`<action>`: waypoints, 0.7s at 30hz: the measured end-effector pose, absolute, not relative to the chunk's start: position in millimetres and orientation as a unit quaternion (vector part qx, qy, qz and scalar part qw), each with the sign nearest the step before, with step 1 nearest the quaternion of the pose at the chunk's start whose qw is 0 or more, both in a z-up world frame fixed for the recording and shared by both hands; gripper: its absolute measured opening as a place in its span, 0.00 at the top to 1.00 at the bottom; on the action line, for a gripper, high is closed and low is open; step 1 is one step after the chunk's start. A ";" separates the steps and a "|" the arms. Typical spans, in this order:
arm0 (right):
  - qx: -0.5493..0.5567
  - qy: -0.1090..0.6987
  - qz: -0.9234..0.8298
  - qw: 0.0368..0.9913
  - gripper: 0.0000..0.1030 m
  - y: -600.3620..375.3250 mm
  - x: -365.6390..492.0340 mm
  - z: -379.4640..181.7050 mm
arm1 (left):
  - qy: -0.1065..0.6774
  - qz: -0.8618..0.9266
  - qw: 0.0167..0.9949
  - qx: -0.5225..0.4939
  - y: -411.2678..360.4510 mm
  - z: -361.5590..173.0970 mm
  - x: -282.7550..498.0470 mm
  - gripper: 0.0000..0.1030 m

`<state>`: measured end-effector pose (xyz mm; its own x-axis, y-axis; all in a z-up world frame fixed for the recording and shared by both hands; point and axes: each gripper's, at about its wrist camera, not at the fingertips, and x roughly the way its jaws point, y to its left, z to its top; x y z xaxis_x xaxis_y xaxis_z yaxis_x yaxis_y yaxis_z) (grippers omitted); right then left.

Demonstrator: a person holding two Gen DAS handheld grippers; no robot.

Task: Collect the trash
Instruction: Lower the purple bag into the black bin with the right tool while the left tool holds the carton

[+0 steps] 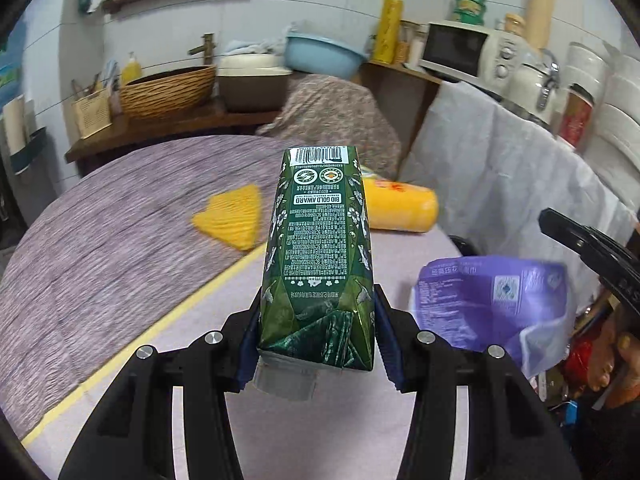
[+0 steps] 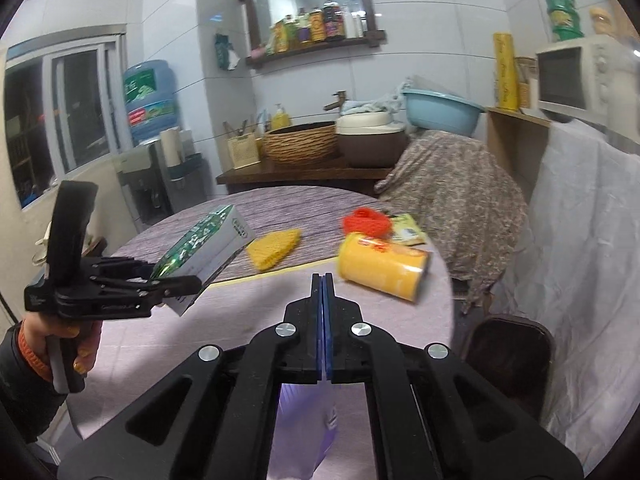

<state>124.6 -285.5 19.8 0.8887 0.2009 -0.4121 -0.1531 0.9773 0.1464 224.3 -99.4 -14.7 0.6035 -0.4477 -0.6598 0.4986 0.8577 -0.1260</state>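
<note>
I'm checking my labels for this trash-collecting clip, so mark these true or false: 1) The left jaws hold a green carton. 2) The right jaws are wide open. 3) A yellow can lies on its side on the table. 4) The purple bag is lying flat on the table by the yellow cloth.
1) The left gripper clamps the green carton: true.
2) False: the right gripper is shut, pinching the purple bag.
3) The yellow can lies on its side on the table: true.
4) False: the bag hangs from the right jaws, away from the yellow cloth.
</note>
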 end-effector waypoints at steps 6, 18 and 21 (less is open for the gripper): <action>0.108 0.242 0.100 0.959 0.99 -320.8 142.0 4.1 | 0.353 -0.299 0.886 0.039 -140.1 -14.8 217.9 0.52; 0.199 0.288 0.013 0.937 0.08 -332.9 126.7 -105.8 | 0.361 -0.288 0.886 0.044 -141.5 -27.2 208.2 0.52; 0.236 0.300 -0.015 0.924 0.56 -330.1 124.8 -137.2 | 0.359 -0.287 0.887 0.043 -139.0 -26.1 206.0 0.52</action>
